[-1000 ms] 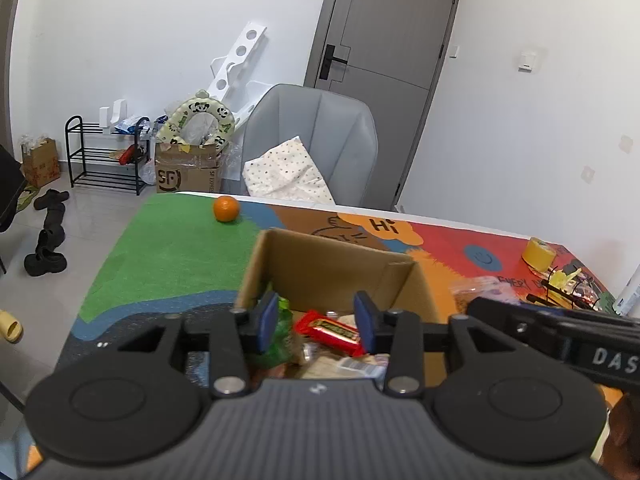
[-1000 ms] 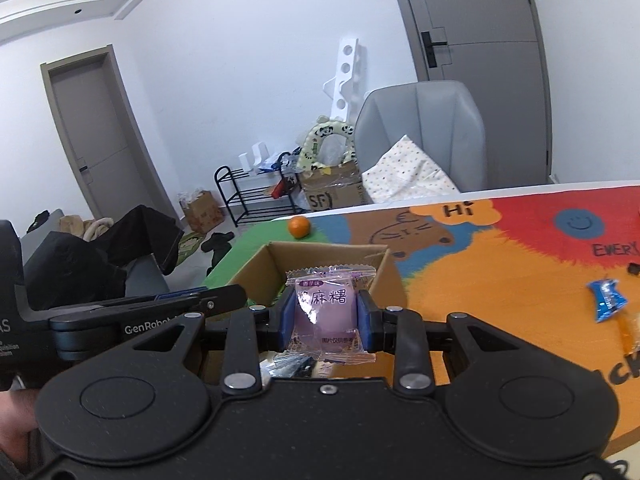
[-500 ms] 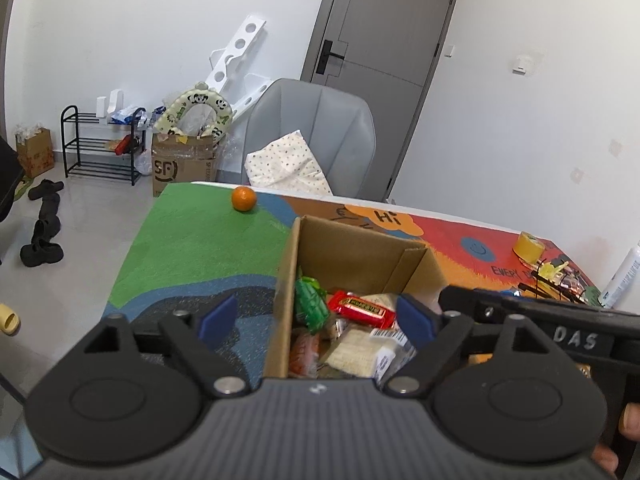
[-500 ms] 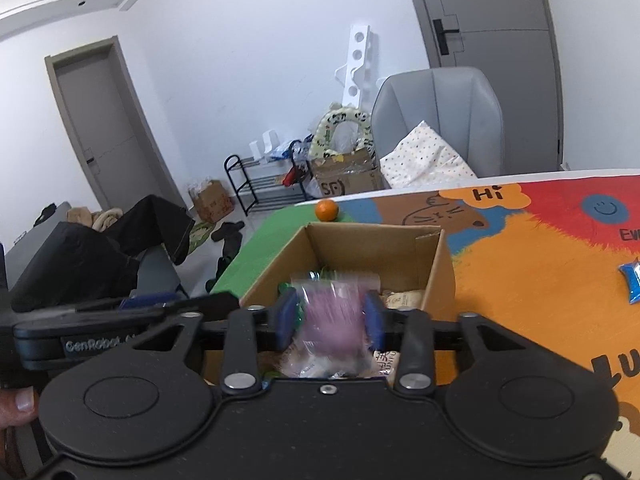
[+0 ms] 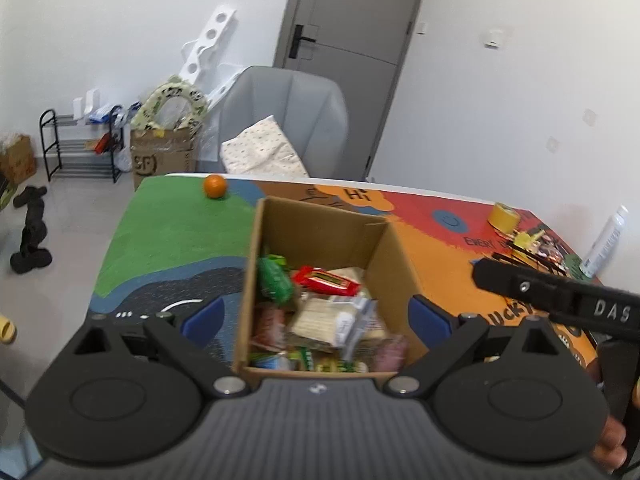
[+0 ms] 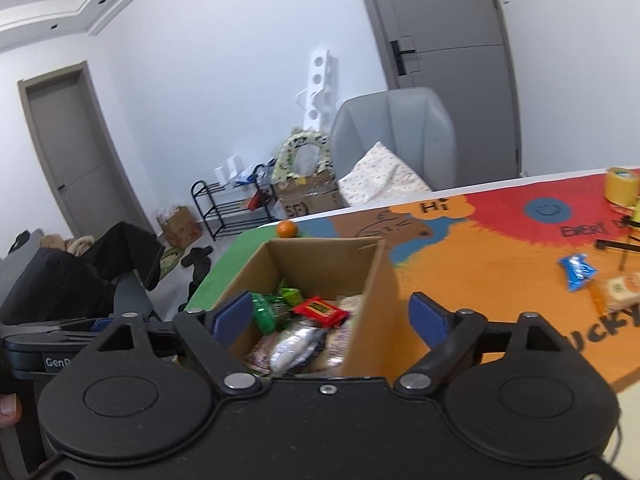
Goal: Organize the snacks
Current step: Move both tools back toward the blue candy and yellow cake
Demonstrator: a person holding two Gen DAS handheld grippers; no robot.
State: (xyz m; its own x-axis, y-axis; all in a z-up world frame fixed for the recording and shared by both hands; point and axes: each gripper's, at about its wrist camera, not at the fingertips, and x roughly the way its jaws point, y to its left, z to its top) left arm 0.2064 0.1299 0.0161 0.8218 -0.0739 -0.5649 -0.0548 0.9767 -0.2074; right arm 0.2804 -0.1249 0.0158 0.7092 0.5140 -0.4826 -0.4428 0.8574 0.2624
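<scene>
An open cardboard box (image 5: pixel 320 232) stands on the colourful table mat and holds several wrapped snacks, among them a red bar (image 5: pixel 326 282), a green packet (image 5: pixel 274 280) and a blurred pink packet (image 5: pixel 390 354). My left gripper (image 5: pixel 316 316) hangs above the box's near end, its jaws opening wide, with no snack between the blue pads. My right gripper (image 6: pixel 330 316) hovers over the same box (image 6: pixel 320 264), jaws also opening, pads touching nothing. Below it lie the red bar (image 6: pixel 320 310) and a silver packet (image 6: pixel 294 342).
An orange (image 5: pixel 215 186) sits on the green part of the mat behind the box. A blue packet (image 6: pixel 578 272) and a biscuit packet (image 6: pixel 622 288) lie to the right. A yellow tape roll (image 5: pixel 505 216), a white bottle (image 5: pixel 604 242) and clutter fill the right edge. A grey chair (image 5: pixel 284 120) stands behind the table.
Both grippers went from nearly shut to wide open. The pink packet held by the right gripper has dropped into the box. Both grippers have drawn back and up a little.
</scene>
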